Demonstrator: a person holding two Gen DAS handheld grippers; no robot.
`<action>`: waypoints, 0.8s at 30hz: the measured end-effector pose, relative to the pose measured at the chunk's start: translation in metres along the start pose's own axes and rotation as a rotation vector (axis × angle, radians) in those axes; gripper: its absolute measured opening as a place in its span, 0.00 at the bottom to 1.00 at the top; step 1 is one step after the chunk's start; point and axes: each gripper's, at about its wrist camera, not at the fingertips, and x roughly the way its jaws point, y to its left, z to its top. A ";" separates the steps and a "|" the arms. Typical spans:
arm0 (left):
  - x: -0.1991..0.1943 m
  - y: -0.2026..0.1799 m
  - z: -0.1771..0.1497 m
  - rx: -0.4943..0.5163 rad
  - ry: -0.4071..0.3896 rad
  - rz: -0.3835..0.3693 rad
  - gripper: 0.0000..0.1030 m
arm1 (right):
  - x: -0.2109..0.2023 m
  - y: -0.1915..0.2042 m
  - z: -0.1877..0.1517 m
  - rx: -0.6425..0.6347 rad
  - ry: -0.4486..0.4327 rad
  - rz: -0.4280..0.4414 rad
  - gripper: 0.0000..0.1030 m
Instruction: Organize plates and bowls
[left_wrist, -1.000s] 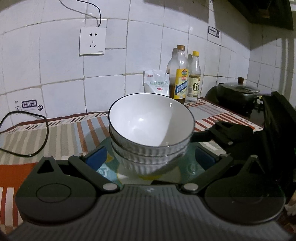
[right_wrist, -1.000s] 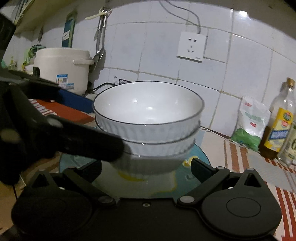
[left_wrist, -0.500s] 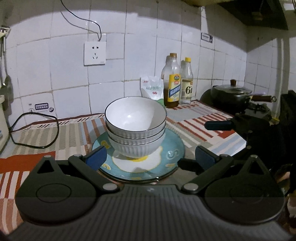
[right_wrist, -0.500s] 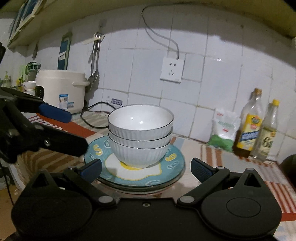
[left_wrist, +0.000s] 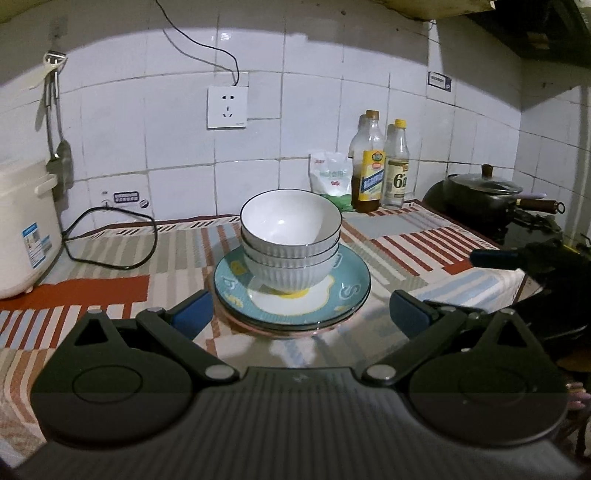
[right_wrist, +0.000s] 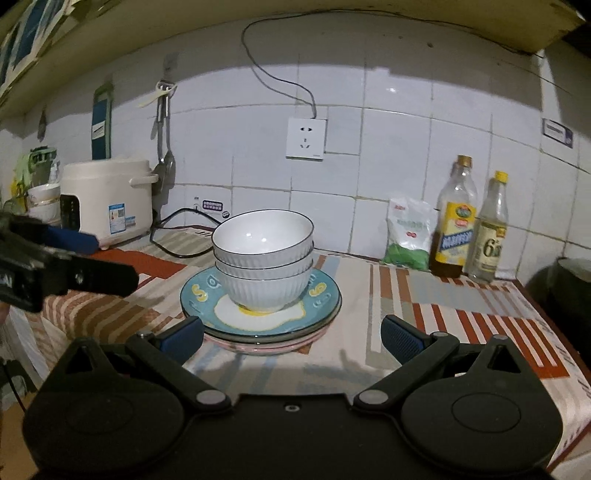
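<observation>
Bowls: three white ribbed bowls (left_wrist: 290, 240) nesting upright, sitting centred on the plates.
Plates: teal egg-print plate (left_wrist: 347, 291) topping a stack, pink one lowest, resting on the striped bench (left_wrist: 110, 266).
Left gripper (left_wrist: 301, 314): fingers spreading wide, gripping nothing, stack lying straight ahead, just beyond.
Right gripper (right_wrist: 291, 336): fingers gaping equally wide, empty, facing the stack similarly near.
Judgement: stacking looking complete; neither side clearly nearer.

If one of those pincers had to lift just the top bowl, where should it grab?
Probably the rim of the top bowl, coming from above, one finger inside and one outside. It nests deep in the bowls beneath, so only its upper band is exposed.
</observation>
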 end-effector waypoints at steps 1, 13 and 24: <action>-0.002 -0.001 -0.001 -0.004 0.002 0.004 1.00 | -0.003 0.000 0.000 0.004 0.004 -0.012 1.00; -0.018 -0.014 -0.009 -0.028 0.026 0.088 1.00 | -0.039 -0.004 0.001 0.040 0.027 -0.085 1.00; -0.025 -0.021 -0.007 -0.089 -0.002 0.205 1.00 | -0.070 -0.011 0.008 0.154 -0.033 -0.188 1.00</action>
